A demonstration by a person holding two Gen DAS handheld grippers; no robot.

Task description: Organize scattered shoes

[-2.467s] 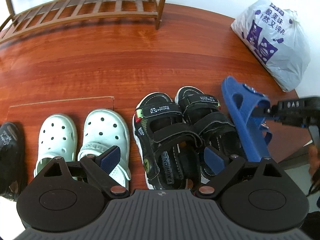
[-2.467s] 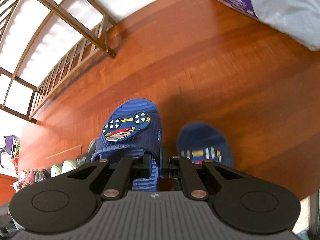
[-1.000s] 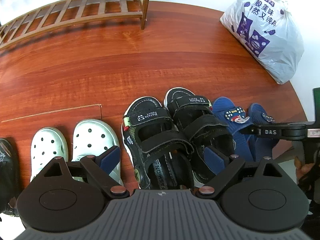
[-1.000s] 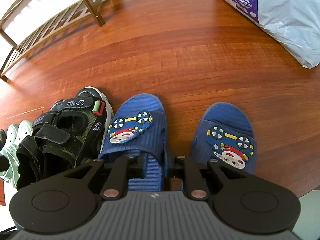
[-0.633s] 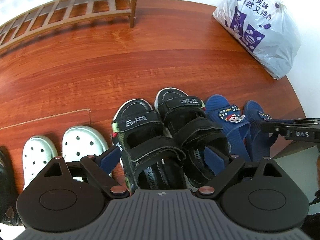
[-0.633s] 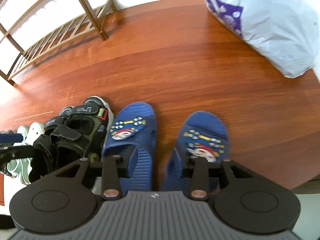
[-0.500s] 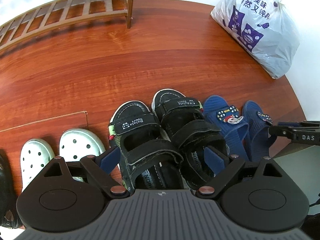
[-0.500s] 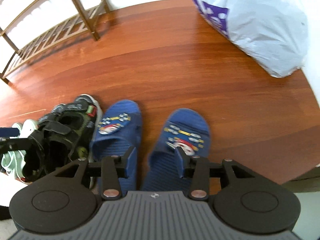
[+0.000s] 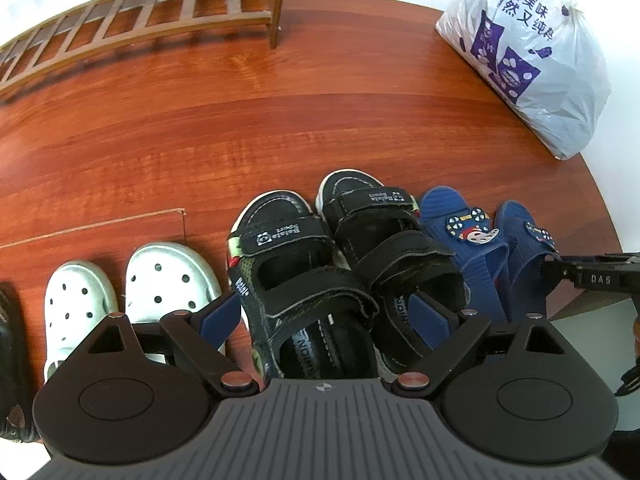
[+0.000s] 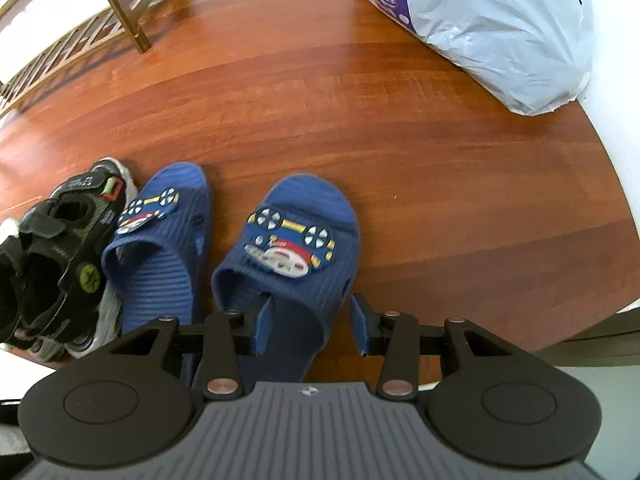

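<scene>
Shoes stand in a row on the red-brown wooden floor: two white clogs (image 9: 172, 276), two black strap sandals (image 9: 288, 256) and two blue slippers with car badges. My left gripper (image 9: 324, 316) hovers open and wide over the sandals' heels, touching nothing. My right gripper (image 10: 310, 330) is over the heel of the right blue slipper (image 10: 296, 232). Its jaws are closing; the heel lies between them, with a gap at the right pad. The left blue slipper (image 10: 160, 232) lies beside the sandals (image 10: 60, 240). One of the right gripper's fingers (image 9: 592, 278) shows in the left wrist view.
A white and purple plastic bag (image 9: 528, 60) sits by the wall at the back right. A low wooden shoe rack (image 9: 160, 12) runs along the back left. A black shoe (image 9: 8, 360) lies at the far left. The wooden floor ends at a step (image 10: 580, 336) on the right.
My right gripper let go of the left blue slipper beside the sandals, opened and shifted right over the other blue slipper. The left gripper stayed open over the sandals.
</scene>
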